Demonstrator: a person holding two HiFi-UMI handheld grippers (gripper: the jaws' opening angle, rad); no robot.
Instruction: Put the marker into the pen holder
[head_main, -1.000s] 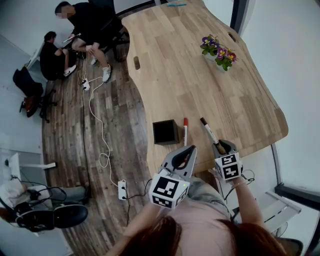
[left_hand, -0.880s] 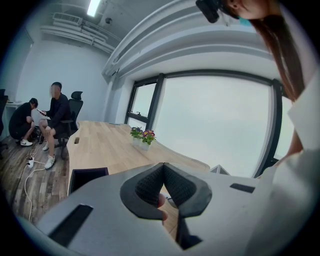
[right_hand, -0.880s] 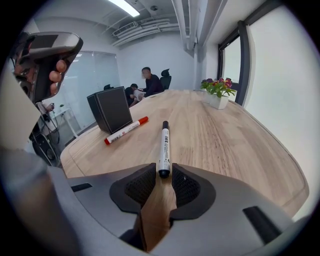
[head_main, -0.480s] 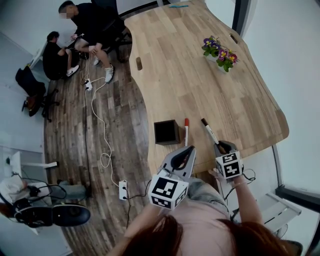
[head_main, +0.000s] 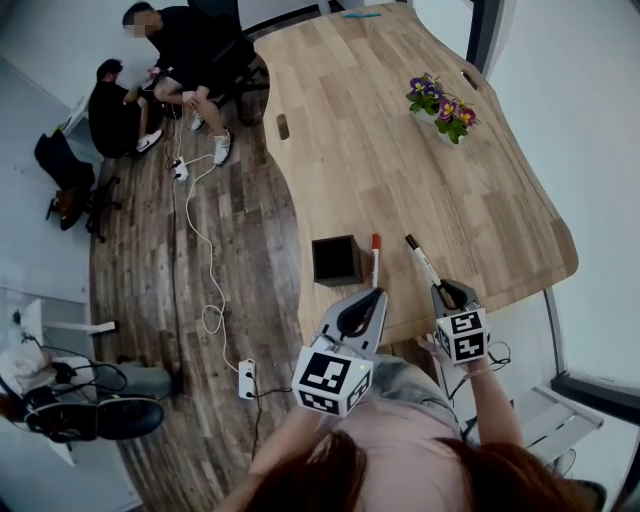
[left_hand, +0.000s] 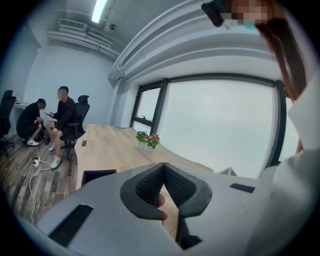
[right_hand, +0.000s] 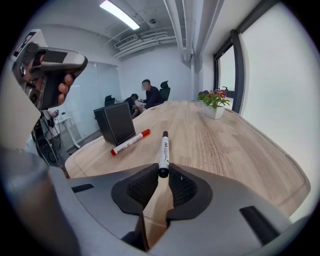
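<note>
The right gripper (right_hand: 163, 173) has its jaws clamped on the near end of the black marker (right_hand: 164, 147), which points straight ahead and seems to lie flat on the table (right_hand: 225, 145). The pen holder (right_hand: 116, 122) stands ahead to its left, with a red marker (right_hand: 131, 141) between. The left gripper (left_hand: 162, 167) has its jaws together on nothing.

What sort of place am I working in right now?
Most likely an office meeting room: a long wooden conference table, two people seated by black office chairs at its far end, and wall-wide windows.
</note>
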